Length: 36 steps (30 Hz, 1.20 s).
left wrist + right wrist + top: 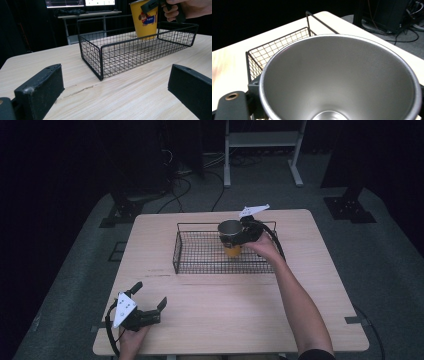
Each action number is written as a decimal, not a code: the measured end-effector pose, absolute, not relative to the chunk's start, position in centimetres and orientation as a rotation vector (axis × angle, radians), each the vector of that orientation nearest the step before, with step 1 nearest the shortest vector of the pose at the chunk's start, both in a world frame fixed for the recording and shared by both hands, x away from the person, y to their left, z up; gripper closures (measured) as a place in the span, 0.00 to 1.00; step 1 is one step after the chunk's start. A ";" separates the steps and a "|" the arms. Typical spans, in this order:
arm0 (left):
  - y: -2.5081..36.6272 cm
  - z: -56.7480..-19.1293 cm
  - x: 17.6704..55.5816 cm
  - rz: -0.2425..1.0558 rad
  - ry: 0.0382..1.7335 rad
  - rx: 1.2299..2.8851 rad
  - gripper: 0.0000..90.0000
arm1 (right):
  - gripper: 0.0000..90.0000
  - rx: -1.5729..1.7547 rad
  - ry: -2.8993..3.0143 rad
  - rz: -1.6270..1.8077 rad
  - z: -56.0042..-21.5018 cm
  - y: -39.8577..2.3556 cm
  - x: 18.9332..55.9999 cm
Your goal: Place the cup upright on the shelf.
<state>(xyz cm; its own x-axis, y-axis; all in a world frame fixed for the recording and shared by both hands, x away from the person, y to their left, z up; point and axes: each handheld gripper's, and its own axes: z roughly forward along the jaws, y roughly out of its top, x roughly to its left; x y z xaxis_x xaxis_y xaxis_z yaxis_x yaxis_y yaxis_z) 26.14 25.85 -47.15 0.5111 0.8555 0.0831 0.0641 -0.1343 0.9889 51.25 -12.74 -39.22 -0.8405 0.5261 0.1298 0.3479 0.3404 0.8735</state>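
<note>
A yellow paper cup with a silver inside stands upright within a black wire basket at the table's far middle. My right gripper is shut on the yellow cup near its rim. In the left gripper view the cup shows a puppy picture, with the right gripper clamped at its top; whether its base touches the basket floor I cannot tell. The right gripper view looks down into the cup. My left gripper lies open on the table's front left, jaws wide and empty.
The wooden table carries just the basket, with bare wood in front of it and to both sides. Beyond the far edge are a white shelf frame, cables and dark stands on the floor.
</note>
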 end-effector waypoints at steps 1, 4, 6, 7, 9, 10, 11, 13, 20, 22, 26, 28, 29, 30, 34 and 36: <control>25.8 -47.2 26.1 0.833 0.815 1.567 0.00 | 0.13 0.801 2.434 1.507 -39.4 -12.7 51.3; 25.9 -47.2 26.1 0.834 0.815 1.568 0.00 | 0.13 0.797 2.458 1.484 -39.8 -12.6 51.5; 25.8 -47.2 26.1 0.834 0.815 1.567 0.00 | 0.13 0.803 2.468 1.457 -40.1 -12.5 51.6; 25.8 -47.2 26.1 0.834 0.815 1.568 0.00 | 0.13 0.809 2.471 1.442 -40.3 -12.4 51.7; 25.8 -47.2 26.1 0.834 0.815 1.567 0.00 | 0.13 0.814 2.480 1.433 -40.6 -12.4 51.9; 25.9 -47.2 26.1 0.833 0.815 1.568 0.00 | 0.13 0.816 2.484 1.432 -40.7 -12.3 51.9; 25.9 -47.2 26.2 0.833 0.814 1.568 0.00 | 0.13 0.813 2.487 1.429 -40.8 -12.3 52.0; 25.9 -47.2 26.1 0.833 0.814 1.568 0.00 | 0.13 0.812 2.490 1.420 -41.0 -12.3 52.0; 25.9 -47.2 26.1 0.833 0.814 1.567 0.00 | 0.12 0.784 2.534 1.355 -41.7 -12.0 52.1; 25.9 -47.2 26.1 0.833 0.815 1.568 0.00 | 0.11 0.775 2.525 1.364 -41.7 -11.9 51.9; 25.9 -47.2 26.1 0.834 0.815 1.568 0.00 | 0.10 0.756 2.529 1.348 -41.5 -11.7 51.8; 25.8 -47.2 26.1 0.834 0.815 1.568 0.00 | 0.10 0.752 2.533 1.343 -41.5 -11.6 51.8; 25.8 -47.2 26.1 0.834 0.815 1.568 0.00 | 0.10 0.752 2.535 1.342 -41.5 -11.7 51.7; 25.8 -47.2 26.1 0.834 0.815 1.568 0.00 | 0.10 0.750 2.532 1.343 -41.5 -11.7 51.7; 25.8 -47.2 26.1 0.834 0.815 1.568 0.00 | 0.09 0.740 2.533 1.338 -41.5 -11.6 51.7; 25.8 -47.2 26.1 0.834 0.815 1.568 0.00 | 0.09 0.741 2.530 1.337 -41.5 -11.6 51.7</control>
